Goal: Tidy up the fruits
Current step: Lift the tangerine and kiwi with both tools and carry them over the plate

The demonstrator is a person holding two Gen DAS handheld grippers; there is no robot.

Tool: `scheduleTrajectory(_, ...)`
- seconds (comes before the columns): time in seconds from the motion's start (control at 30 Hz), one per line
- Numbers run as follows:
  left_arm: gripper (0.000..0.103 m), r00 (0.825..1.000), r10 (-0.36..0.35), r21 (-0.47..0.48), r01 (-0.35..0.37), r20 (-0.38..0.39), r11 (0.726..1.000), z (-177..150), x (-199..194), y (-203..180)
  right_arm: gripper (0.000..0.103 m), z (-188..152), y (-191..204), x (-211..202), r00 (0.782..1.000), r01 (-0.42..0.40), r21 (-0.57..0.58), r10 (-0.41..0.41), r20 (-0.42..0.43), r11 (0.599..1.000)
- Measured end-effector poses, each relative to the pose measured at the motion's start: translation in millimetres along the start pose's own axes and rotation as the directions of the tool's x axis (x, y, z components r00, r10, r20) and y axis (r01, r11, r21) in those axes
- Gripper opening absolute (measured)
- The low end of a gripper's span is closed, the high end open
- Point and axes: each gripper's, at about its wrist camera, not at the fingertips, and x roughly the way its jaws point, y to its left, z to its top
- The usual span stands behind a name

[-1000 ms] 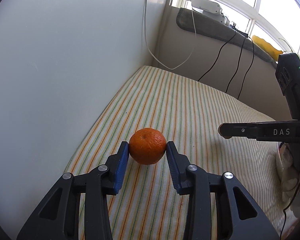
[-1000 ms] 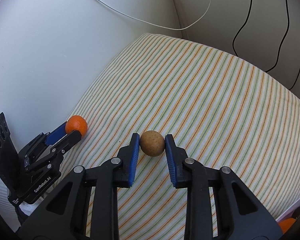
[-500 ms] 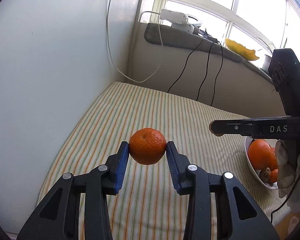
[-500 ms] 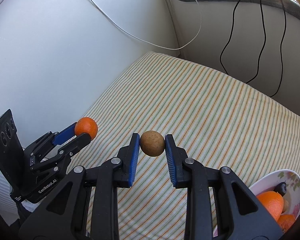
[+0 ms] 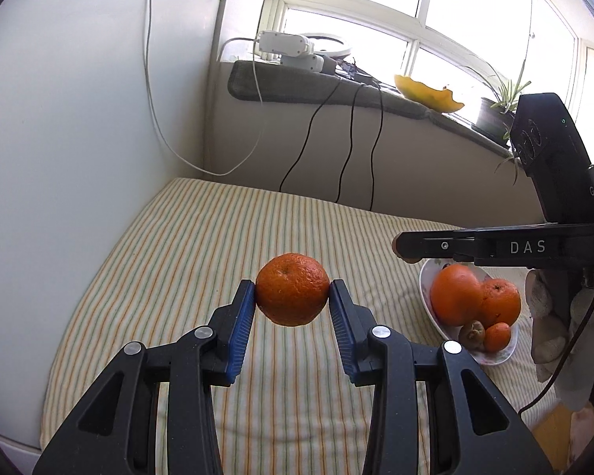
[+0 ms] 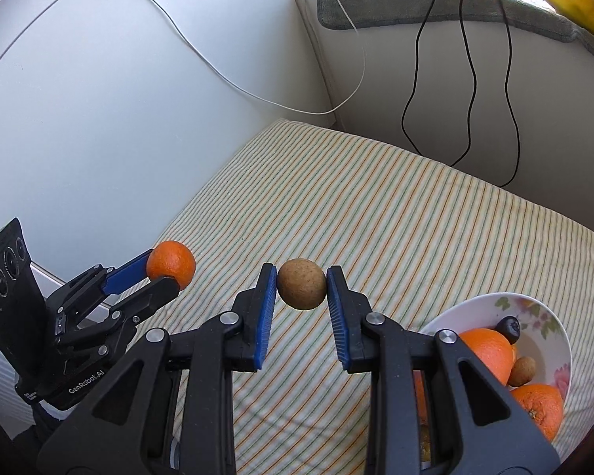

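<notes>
My left gripper (image 5: 292, 295) is shut on an orange mandarin (image 5: 292, 289), held in the air above the striped cloth (image 5: 202, 245). My right gripper (image 6: 301, 283) is shut on a small round brown fruit (image 6: 301, 283), also lifted off the cloth. In the right wrist view the left gripper (image 6: 166, 271) with its mandarin (image 6: 171, 264) hangs at the left. In the left wrist view the right gripper (image 5: 400, 245) reaches in from the right, above a white flowered bowl (image 5: 429, 277). The bowl (image 6: 534, 312) holds oranges, a small mandarin, a brown fruit and a dark fruit.
A white wall (image 5: 79, 138) borders the cloth on the left. Black cables (image 6: 467, 79) and a white cable (image 6: 257, 91) hang down the back wall from a grey-padded windowsill (image 5: 297, 87). Crumpled cloth (image 5: 550, 328) lies right of the bowl.
Both grippers have risen and pulled back from the cloth with their fruits still held. The bowl of fruit has come into view at the right in both views.
</notes>
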Motion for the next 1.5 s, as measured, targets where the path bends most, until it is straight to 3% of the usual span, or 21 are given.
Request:
scheduleTrajectory(0.8,0.037,0.986,-0.155,0.102,0.161,-0.066,0.982,-10.9,22.2,-93.7,0.027,-41.0,-86.2,-65.0,0.993,0.088,0.099,-0.094,0.066,0.991)
scheduleTrajectory(1.5,0.037,0.956,-0.241,0.194,0.271,-0.165,0.943,-26.6,46.9,-175.3,0.027,-58.1,-139.8,-67.3,0.993,0.1,0.164,-0.108,0.042,0.981)
